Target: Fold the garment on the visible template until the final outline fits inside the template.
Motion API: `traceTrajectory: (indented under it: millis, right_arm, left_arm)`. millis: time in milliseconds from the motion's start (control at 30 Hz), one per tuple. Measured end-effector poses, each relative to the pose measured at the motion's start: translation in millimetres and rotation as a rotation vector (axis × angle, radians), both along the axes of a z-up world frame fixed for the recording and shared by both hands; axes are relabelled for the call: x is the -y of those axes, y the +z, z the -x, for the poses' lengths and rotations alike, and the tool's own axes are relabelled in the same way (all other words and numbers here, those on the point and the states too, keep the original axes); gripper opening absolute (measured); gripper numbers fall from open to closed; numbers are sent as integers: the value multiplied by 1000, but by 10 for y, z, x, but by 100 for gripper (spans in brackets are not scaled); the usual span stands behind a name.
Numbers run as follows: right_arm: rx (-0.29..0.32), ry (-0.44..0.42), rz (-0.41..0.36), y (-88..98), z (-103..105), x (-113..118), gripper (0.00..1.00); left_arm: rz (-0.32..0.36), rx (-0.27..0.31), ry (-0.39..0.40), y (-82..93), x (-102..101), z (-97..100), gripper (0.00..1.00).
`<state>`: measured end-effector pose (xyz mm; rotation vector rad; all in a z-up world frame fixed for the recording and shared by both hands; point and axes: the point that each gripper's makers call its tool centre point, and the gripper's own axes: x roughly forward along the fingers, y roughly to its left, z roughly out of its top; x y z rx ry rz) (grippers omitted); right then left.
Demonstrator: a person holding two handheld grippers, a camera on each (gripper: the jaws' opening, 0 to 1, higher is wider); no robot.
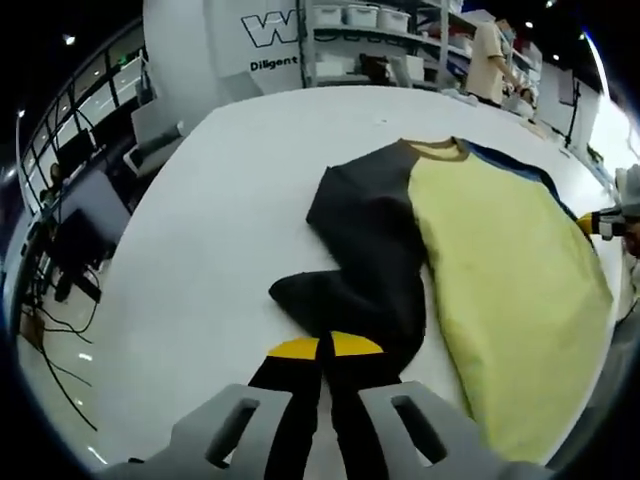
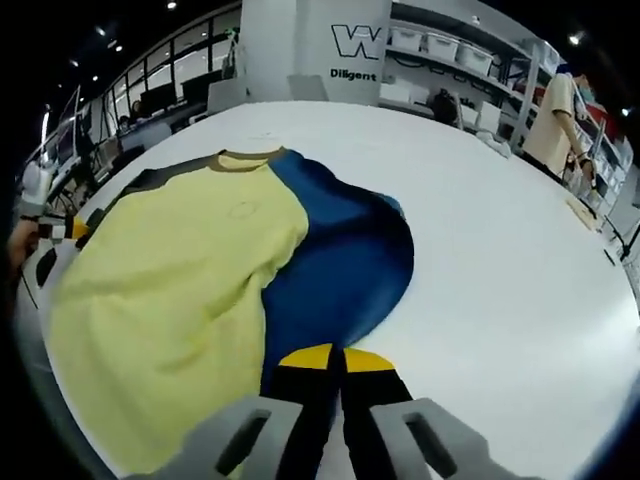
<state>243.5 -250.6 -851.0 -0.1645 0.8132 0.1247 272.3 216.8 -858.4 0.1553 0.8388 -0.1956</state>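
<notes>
A long-sleeved shirt lies flat on the white table (image 1: 230, 200), its yellow body (image 1: 500, 280) between a black sleeve (image 1: 370, 250) and a blue sleeve (image 2: 340, 260). My left gripper (image 1: 325, 345) has black fingers with yellow tips, pressed together on the end of the black sleeve, which is bunched toward me. My right gripper (image 2: 333, 355) is shut the same way on the end of the blue sleeve. The brown collar (image 1: 440, 150) points away from me. Each gripper shows at the other view's edge: the right gripper (image 1: 605, 222) and the left gripper (image 2: 45, 230), held by a hand.
A person in a beige shirt (image 2: 555, 110) stands beyond the far table edge. Shelves with white bins (image 1: 360, 20) line the back wall. Chairs and desks (image 1: 90, 210) stand off the table's left side. Bare tabletop (image 2: 500, 260) spreads beside the blue sleeve.
</notes>
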Motion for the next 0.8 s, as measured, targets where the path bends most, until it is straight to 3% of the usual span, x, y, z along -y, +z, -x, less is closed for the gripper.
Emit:
traceTrajectory:
  millis: [267, 567, 633, 733, 800]
  right_arm:
    - [4, -39, 36, 131, -157, 364, 0]
    - [-14, -83, 34, 185, -348, 685, 0]
    - [-27, -77, 37, 166, -388, 720, 0]
    - [-70, -69, 65, 130, -444, 816, 0]
    - [-69, -75, 54, 147, -530, 865, 0]
  left_arm:
    - [-14, 10, 27, 39, -196, -68, 0]
    - [-81, 34, 49, 150, -522, -257, 0]
    - [-107, 36, 42, 177, -588, -333, 0]
    - [-222, 42, 4, 221, -718, -440, 0]
    - [-212, 39, 6, 210, -735, -515, 0]
